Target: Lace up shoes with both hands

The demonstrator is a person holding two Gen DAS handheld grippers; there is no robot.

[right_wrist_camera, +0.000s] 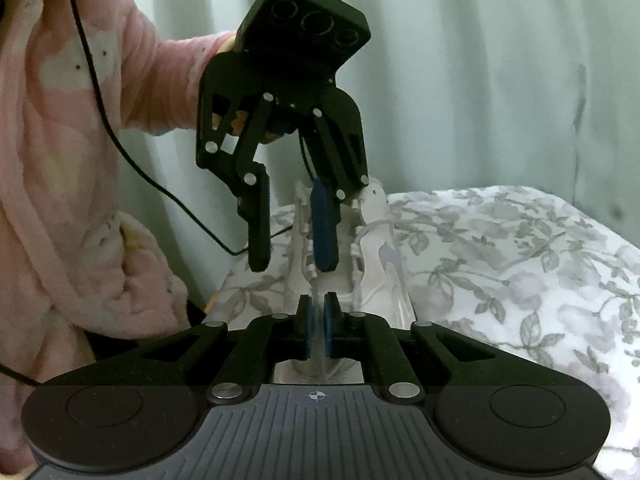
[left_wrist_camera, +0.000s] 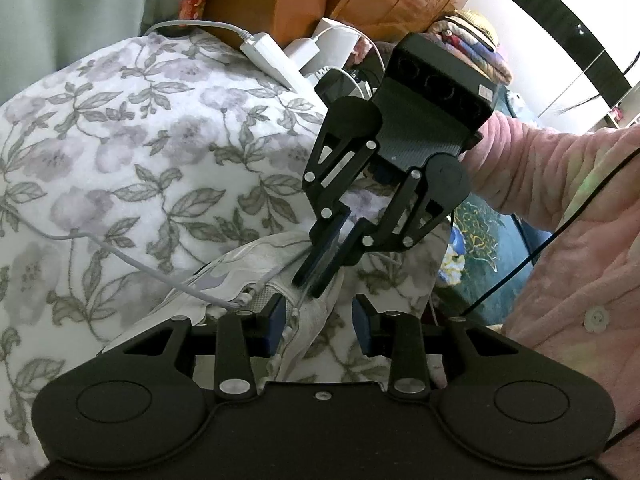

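Two grippers over shoe (left_wrist_camera: 256,280). Right gripper (left_wrist_camera: 316,280) pinched nearly closed on thin lace strand (right_wrist_camera: 319,320), likely keeping it taut. Left gripper (right_wrist_camera: 294,236) spread wide, holding nothing, straddling shoe's eyelet rows, probably ready to take lace. Shoe lies on floral bedding (left_wrist_camera: 140,152).

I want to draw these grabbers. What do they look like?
Both grippers, left and right, are black linkages with silver rivets and blue pads on the fingers. A thin black cable hangs down. The person wears fluffy pink sleeves.
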